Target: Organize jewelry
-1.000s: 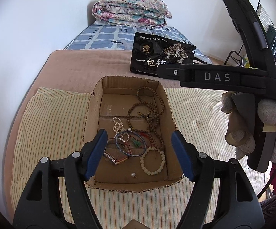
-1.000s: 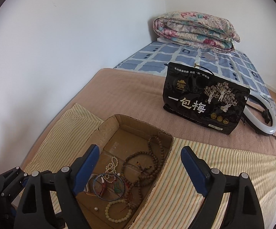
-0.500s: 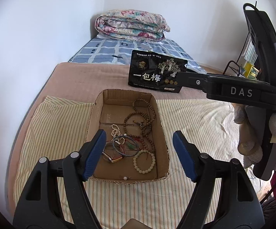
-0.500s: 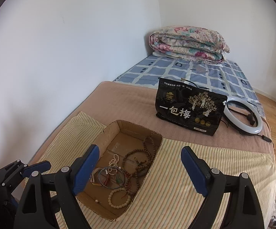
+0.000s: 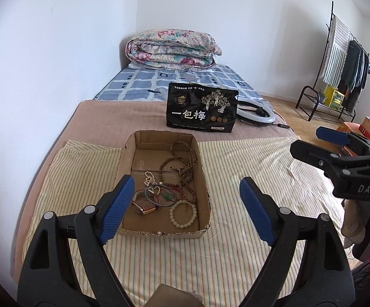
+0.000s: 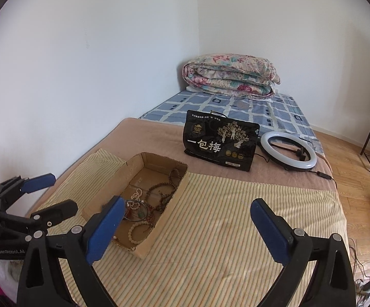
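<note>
A shallow cardboard box (image 5: 160, 136) lies on a striped cloth (image 5: 246, 163) on the bed. Inside it lie brown bead strands (image 5: 182, 163), a pale bead bracelet (image 5: 183, 215), a blue bangle (image 5: 159, 195), a watch (image 5: 144, 206) and a small pearl strand (image 5: 149, 176). My left gripper (image 5: 187, 180) hovers above the box's near end, its jaws opening, nothing between them. My right gripper (image 6: 187, 200) hangs over the cloth to the right of the box (image 6: 171, 212), jaws also opening and empty. Each gripper shows in the other's view: right gripper (image 5: 306, 139), left gripper (image 6: 64, 191).
A black snack bag (image 5: 201, 110) stands behind the box, with a white ring light (image 6: 288, 151) and its cable beside it. A folded floral quilt (image 5: 171, 51) lies at the head of the bed. A wall runs along the left; a clothes rack (image 5: 338, 64) stands on the wooden floor at right.
Both grippers have drawn back and upward from the box, which now looks smaller and farther. Both pairs of jaws stand wider. The right gripper has swung away to the right.
</note>
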